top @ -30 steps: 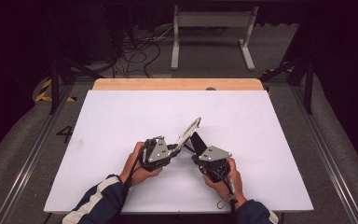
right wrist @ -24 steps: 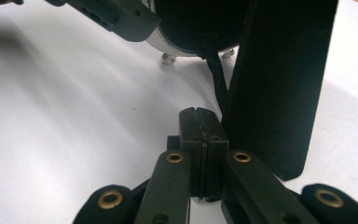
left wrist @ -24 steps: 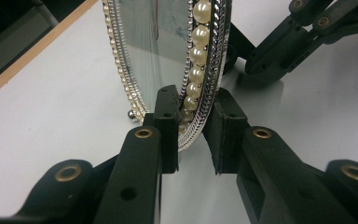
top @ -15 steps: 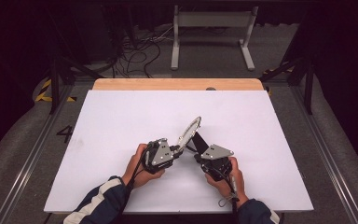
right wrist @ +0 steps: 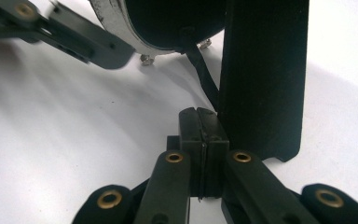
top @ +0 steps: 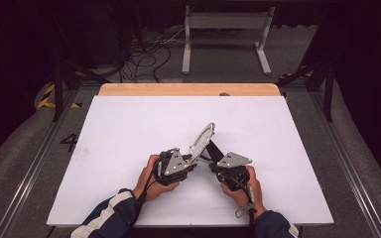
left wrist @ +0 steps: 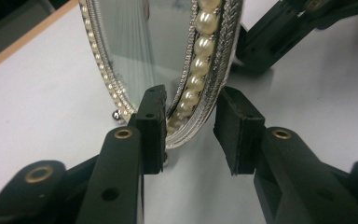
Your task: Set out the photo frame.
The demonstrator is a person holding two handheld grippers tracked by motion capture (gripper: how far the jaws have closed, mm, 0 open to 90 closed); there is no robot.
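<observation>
An oval picture frame (top: 202,140) with a pearl-and-silver rim (left wrist: 200,70) stands tilted on the white table, propped by a black back stand (top: 215,149). My left gripper (top: 193,157) is open, and its jaws straddle the frame's lower rim (left wrist: 189,116); the left pad (left wrist: 151,121) sits against the rim and the right pad stands off. My right gripper (top: 214,163) is shut (right wrist: 199,114) behind the frame, right beside the foot of the stand (right wrist: 261,70) and the thin black cord (right wrist: 200,65) that ties it to the frame. Nothing shows between its pads.
A white sheet (top: 129,129) covers the table, with a wooden strip (top: 188,89) at its far edge. Beyond the table stand a grey metal rack (top: 223,29) and loose floor cables (top: 149,54). Metal rails run along both sides.
My left gripper has edged a little to the right, closer onto the frame's rim. The frame and my right gripper have hardly moved.
</observation>
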